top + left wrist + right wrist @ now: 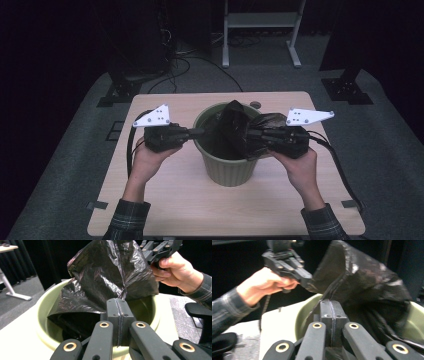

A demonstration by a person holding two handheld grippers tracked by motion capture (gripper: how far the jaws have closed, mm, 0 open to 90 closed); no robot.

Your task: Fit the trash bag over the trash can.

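Observation:
A pale green bin (227,172) stands mid-table, and a crumpled black plastic bag (232,125) rises out of it, partly tucked inside. My left gripper (200,132) lies level at the bin's left rim, shut on the bag's edge. In the left gripper view the jaws (120,301) meet on a fold of the bag (100,277) above the bin's rim (42,312). My right gripper (250,134) comes in from the right, its tips wrapped in bag film. The right gripper view has its jaws (330,302) shut on the bag (367,277).
The light wooden table (165,200) has bare room around the bin. A small round grommet (255,105) sits behind the bin. A cable (340,165) trails from the right gripper over the table's right edge. A white-legged frame (260,20) and dark stand bases (117,92) stand on the floor beyond.

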